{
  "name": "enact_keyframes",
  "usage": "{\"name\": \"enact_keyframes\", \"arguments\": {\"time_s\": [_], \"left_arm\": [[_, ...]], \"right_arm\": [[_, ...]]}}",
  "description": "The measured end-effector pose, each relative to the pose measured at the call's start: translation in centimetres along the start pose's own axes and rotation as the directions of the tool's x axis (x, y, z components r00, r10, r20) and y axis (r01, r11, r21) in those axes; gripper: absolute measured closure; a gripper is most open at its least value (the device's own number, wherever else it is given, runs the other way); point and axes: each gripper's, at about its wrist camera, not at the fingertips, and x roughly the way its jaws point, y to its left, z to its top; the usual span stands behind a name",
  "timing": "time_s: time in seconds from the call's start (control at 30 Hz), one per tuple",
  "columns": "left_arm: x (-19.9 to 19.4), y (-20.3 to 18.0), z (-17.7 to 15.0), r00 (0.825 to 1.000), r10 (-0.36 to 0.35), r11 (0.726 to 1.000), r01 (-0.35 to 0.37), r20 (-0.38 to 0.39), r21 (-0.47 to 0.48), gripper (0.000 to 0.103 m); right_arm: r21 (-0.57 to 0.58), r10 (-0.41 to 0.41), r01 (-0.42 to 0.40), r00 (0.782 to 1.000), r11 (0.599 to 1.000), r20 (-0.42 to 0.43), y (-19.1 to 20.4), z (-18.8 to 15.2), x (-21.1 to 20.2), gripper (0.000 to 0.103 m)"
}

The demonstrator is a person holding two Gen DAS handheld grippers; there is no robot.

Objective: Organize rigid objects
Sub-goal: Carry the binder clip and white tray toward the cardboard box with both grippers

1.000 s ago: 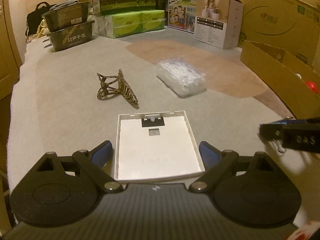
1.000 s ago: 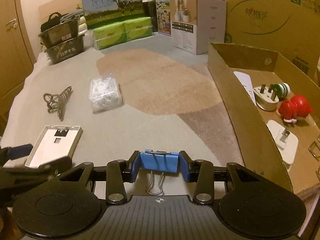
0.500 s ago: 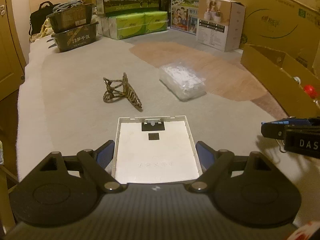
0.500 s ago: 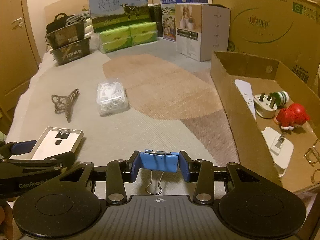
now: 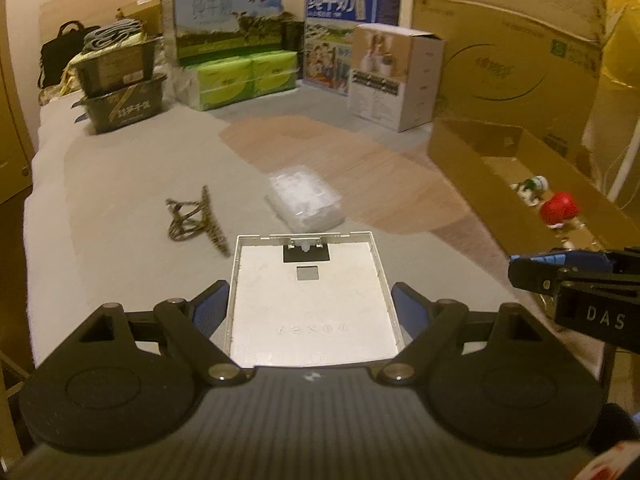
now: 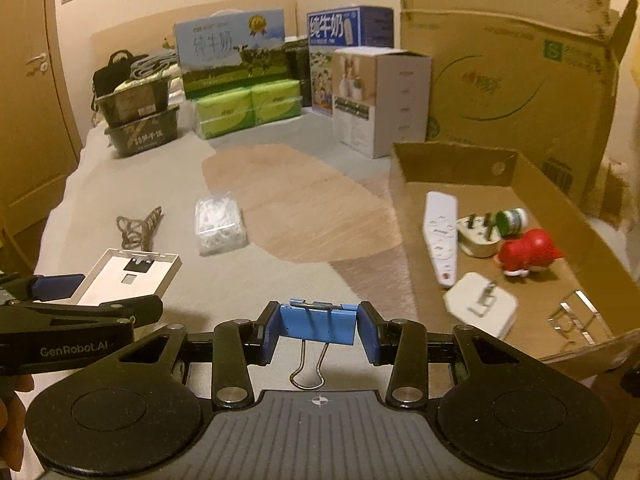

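hair claw [image 5: 196, 220] & clear packet [image 5: 304, 202] beyond white tray [image 5: 308, 300], cardboard box [image 6: 404, 216] rt

2 milk cartons [image 6: 230, 50], green tissue packs [image 6: 248, 106], and a black bag [image 6: 114, 70] behind.

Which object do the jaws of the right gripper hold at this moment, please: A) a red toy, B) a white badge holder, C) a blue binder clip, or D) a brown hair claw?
C: the right gripper has its jaws shut on the blue binder clip.
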Motion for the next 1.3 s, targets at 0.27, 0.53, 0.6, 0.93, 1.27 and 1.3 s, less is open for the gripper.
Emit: {"name": "enact_keyframes", "arguments": {"time_s": [0.27,0.53,0.6,0.93,1.27,1.3], "left_arm": [[-1.0,-3.7,1.2,0.998,-0.06,0.997,0.059,0.021,0.051,0.018],[-0.9,-7.7,2.6,0.99,-0.135,0.987,0.131,0.034,0.098,0.018],[-1.0,-9.0,3.0,0.987,-0.156,0.982,0.151,0.039,0.113,0.018],[0.2,-15.7,4.9,0.963,-0.268,0.948,0.256,0.038,0.188,0.018],[4.0,-19.4,6.5,0.95,-0.312,0.926,0.301,0.014,0.228,0.018],[4.3,-19.5,6.6,0.949,-0.314,0.925,0.303,0.013,0.229,0.018]], "right_arm": [[0.026,-0.037,0.036,0.999,0.999,0.037,-2.6,0.2,-2.9,0.061],[0.059,-0.1,0.096,0.994,0.994,0.053,-6.5,0.2,-4.9,0.061],[0.068,-0.116,0.112,0.992,0.991,0.055,-7.7,0.2,-5.3,0.061],[0.12,-0.181,0.174,0.982,0.977,0.047,-13.6,0.5,-6.0,0.061],[0.16,-0.195,0.19,0.981,0.969,0.014,-18.1,1.2,-4.4,0.061],[0.162,-0.194,0.19,0.981,0.968,0.011,-18.4,1.2,-4.2,0.061]]}}
